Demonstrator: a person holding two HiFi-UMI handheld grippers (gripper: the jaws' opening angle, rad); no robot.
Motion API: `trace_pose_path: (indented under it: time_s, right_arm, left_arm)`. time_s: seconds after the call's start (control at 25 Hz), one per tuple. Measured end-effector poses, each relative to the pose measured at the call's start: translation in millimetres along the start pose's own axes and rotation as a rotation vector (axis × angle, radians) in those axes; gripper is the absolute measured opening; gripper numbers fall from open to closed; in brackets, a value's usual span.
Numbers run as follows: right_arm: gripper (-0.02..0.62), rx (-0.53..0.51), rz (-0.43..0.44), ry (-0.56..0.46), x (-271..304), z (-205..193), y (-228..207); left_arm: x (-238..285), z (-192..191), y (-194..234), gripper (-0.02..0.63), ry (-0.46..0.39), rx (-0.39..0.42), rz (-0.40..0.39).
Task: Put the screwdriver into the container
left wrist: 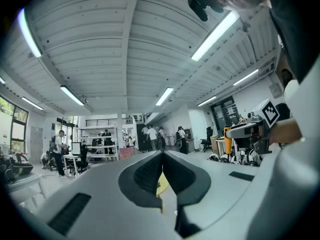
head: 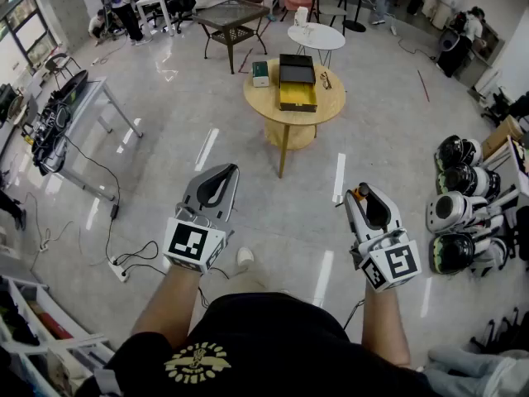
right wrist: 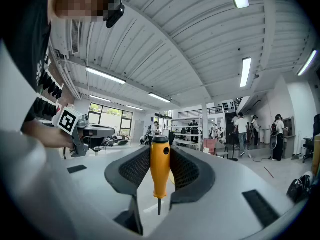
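My right tool (right wrist: 160, 153) clamps the screwdriver (right wrist: 160, 173).
Left tool (left wrist: 162, 155) closed, empty; container (head: 297, 84) on the table (head: 332, 106), well ahead.

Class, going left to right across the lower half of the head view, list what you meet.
Left tongs → right tongs, gripping the screwdriver → row of helmets.
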State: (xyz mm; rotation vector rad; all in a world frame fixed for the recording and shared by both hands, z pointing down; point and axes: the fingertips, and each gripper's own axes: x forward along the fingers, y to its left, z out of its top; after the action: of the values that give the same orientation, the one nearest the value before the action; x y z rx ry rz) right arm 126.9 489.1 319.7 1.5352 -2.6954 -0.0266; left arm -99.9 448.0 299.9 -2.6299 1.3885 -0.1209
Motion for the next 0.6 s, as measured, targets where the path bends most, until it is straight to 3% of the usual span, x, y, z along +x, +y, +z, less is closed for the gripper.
trace_pose_path:
  time_s: [0.6]
  right_arm:
    - [0.137, 0.007, 0.016, 0.010, 32.7, -8.3, -21.6]
  left_arm:
    - [39.7, -10.8, 10.2, 0.018, 0.005, 0.001, -0.033]
